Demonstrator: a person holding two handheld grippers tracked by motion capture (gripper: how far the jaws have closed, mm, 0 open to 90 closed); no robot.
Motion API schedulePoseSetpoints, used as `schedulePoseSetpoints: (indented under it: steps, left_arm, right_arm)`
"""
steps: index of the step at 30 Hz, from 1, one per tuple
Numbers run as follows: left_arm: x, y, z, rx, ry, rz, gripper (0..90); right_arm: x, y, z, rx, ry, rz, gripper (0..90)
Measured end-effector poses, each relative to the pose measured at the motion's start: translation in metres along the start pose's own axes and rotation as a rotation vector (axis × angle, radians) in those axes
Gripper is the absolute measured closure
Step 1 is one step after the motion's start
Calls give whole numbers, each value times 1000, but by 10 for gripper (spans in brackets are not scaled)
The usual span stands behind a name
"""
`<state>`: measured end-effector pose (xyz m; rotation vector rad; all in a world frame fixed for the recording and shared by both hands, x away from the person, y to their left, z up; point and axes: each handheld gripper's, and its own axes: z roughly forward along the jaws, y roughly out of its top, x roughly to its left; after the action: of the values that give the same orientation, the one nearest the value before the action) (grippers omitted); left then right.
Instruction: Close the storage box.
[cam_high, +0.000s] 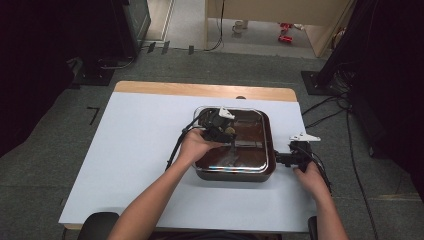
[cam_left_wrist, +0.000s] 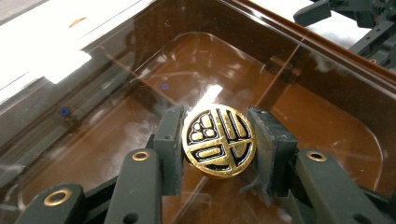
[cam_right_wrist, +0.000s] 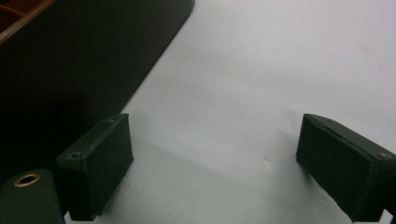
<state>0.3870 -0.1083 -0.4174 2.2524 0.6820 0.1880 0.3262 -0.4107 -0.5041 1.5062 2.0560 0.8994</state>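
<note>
The left gripper (cam_left_wrist: 218, 142) clamps the round gold knob (cam_left_wrist: 218, 141) of the brown glass lid (cam_left_wrist: 116, 116), likely heavy, slick and breakable, on the pan (cam_high: 235, 172), while the right gripper (cam_right_wrist: 212, 168) stands open beside it.

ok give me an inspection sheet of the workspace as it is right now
surface: wooden table under a pale sheet.
job's things: square pan with a brown see-through lid; gold and black round knob on the lid.
clutter: nothing seen on the sheet.
grippers: left gripper shut on the knob, a pad at each side; right gripper open over the bare sheet, beside the pan's dark wall.
cables: a black cable trails from the left gripper; floor cables at the table's right.
surroundings: grey floor, dark stands, doorway behind.
</note>
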Motion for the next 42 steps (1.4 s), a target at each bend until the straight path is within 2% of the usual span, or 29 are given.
schedulePoseSetpoints:
  steps: [8,11,22,27,34,37,42]
  left_arm:
    - [-14,7,11,24,-7,3,593]
    - [-13,6,13,19,-11,-11,593]
    - [-13,4,12,6,-13,7,580]
    - [-10,4,6,-22,-24,5,506]
    - [-7,5,-2,-30,-39,-20,466]
    - [-8,6,-8,-37,-44,-3,406]
    - [-8,5,-18,-45,-70,-20,334]
  right_arm:
    - [0,0,0,-1,0,1,102]
    - [0,0,0,0,0,1,102]
    - [0,0,0,0,0,1,102]
    - [0,0,0,-1,0,0,101]
    - [0,0,0,-1,0,3,101]
    - [0,0,0,-1,0,3,101]
    - [0,0,0,-1,1,4,102]
